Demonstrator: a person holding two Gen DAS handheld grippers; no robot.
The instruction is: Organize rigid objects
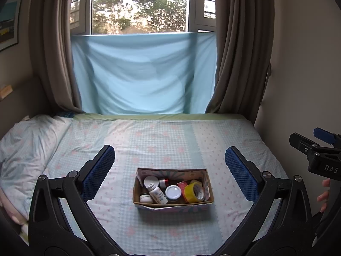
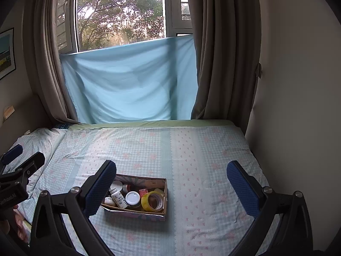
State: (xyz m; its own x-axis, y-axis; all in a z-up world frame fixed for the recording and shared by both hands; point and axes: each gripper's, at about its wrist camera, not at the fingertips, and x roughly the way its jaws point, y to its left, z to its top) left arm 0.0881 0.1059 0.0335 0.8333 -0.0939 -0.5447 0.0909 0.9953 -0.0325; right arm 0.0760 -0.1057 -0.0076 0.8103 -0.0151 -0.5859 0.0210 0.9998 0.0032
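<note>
A small cardboard box (image 1: 173, 206) stands on the bed, also in the right wrist view (image 2: 136, 212). It holds a white pill bottle (image 1: 157, 193), a white-lidded jar (image 1: 173, 192), a roll of yellow tape (image 1: 193, 192), a small red-banded can (image 1: 164, 182) and other small containers. My left gripper (image 1: 170, 171) is open and empty, held above and in front of the box. My right gripper (image 2: 171, 183) is open and empty, to the right of the box; its left finger (image 2: 100, 189) overlaps the box's left end.
The bed (image 1: 162, 136) has a light checked sheet with a pillow (image 1: 27, 140) at the left. A blue cloth (image 1: 138, 72) hangs under the window between brown curtains. A wall runs along the bed's right side. The right gripper shows at the left view's right edge (image 1: 319, 149).
</note>
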